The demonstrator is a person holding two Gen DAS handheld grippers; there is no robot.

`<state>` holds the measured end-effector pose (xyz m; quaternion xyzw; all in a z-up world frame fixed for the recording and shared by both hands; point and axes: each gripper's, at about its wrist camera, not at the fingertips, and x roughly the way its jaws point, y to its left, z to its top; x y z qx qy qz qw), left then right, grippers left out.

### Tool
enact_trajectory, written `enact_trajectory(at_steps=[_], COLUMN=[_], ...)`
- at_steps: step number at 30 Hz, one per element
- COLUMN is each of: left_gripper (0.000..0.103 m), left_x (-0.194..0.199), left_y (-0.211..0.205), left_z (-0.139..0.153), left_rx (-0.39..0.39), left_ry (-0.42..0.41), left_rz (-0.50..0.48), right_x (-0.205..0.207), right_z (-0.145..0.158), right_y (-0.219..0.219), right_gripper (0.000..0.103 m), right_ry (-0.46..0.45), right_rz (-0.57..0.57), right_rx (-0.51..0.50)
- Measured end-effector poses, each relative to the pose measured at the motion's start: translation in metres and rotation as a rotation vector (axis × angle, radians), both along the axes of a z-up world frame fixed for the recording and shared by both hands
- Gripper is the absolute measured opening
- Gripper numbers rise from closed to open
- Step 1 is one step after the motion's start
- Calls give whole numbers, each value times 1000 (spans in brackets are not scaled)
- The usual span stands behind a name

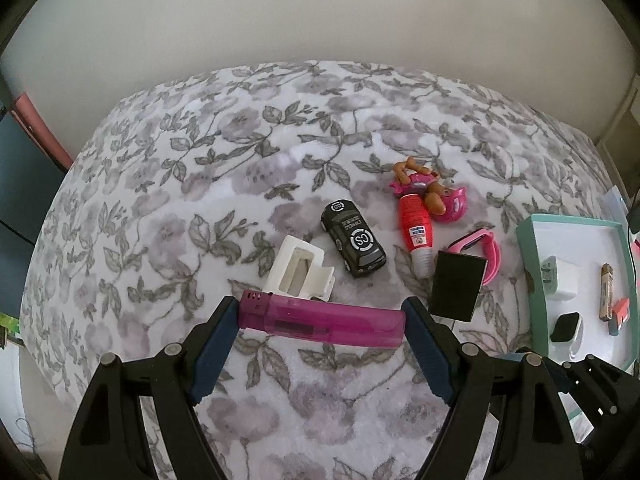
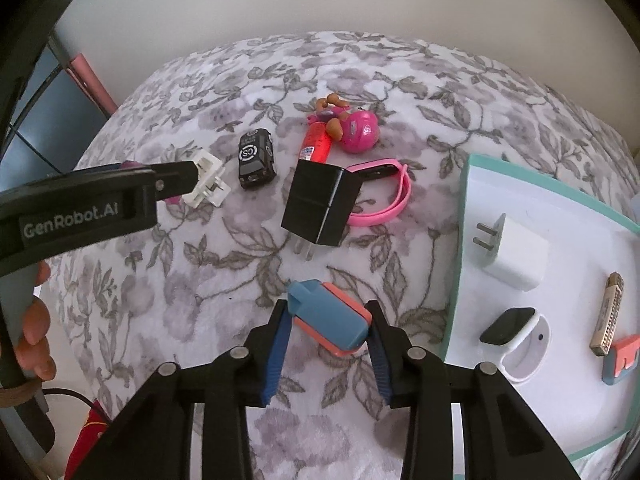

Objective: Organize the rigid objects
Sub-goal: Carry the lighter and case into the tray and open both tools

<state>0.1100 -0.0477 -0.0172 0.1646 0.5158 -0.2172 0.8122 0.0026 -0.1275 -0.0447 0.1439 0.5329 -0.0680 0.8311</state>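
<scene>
Your left gripper (image 1: 320, 320) clamps a translucent magenta lighter (image 1: 320, 320) end to end between its ribbed blue pads, lifted above the fuzzy floral blanket (image 1: 160, 200). Further right on the blanket lie a boxy white plastic clip (image 1: 300, 270), a glossy black toy car (image 1: 354, 240), a red cylindrical pen (image 1: 416, 236), a matte black charger block (image 2: 320, 204) and a pink rubbery watch band (image 2: 384, 200). Your right gripper (image 2: 330, 330) pinches a blue-and-coral rounded block (image 2: 330, 320), held just left of the teal-rimmed white tray (image 2: 464, 208).
</scene>
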Motion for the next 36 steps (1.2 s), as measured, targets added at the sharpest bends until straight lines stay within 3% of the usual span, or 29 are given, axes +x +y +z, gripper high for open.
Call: enact_trajectory(at_steps=[7, 17, 25, 36], left_gripper=[83, 83, 83, 83], left_x=[-4, -32, -71, -148], left_y=[-1, -19, -61, -126], left_z=[12, 48, 54, 28], left_rx=[-34, -88, -77, -18], left_ry=[-14, -101, -127, -101], left_rz=[7, -36, -145, -369], right_x=[-3, -30, -58, -112], right_z=[8, 54, 59, 53], right_y=[-6, -46, -94, -168], right_gripper=[40, 40, 40, 40], right_ry=[-27, -170, -149, -112], right_rz=[-23, -148, -301, -539], right_rx=[11, -15, -86, -81])
